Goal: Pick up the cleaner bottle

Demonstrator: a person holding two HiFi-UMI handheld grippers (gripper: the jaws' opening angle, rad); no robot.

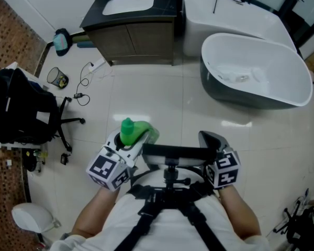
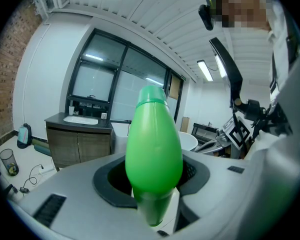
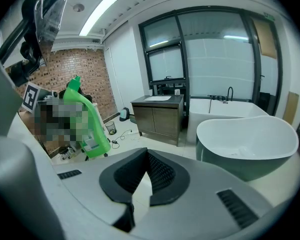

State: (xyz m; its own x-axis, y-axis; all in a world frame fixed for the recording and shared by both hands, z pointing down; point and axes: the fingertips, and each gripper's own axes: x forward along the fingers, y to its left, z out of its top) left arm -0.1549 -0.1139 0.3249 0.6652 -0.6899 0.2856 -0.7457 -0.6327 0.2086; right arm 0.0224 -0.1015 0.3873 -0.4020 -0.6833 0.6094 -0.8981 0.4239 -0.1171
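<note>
Pickup looks done: left gripper (image 1: 132,141) clamps the green cleaner bottle (image 2: 154,149) aloft, lower centre; right gripper (image 1: 209,139) pinched together, empty.

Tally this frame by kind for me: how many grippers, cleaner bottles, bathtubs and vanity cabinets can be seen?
Grippers: 2, the left gripper and the right gripper
green cleaner bottle: 1
Bathtubs: 2, the freestanding oval bathtub and the built-in bathtub
vanity cabinet: 1
Total: 6
</note>
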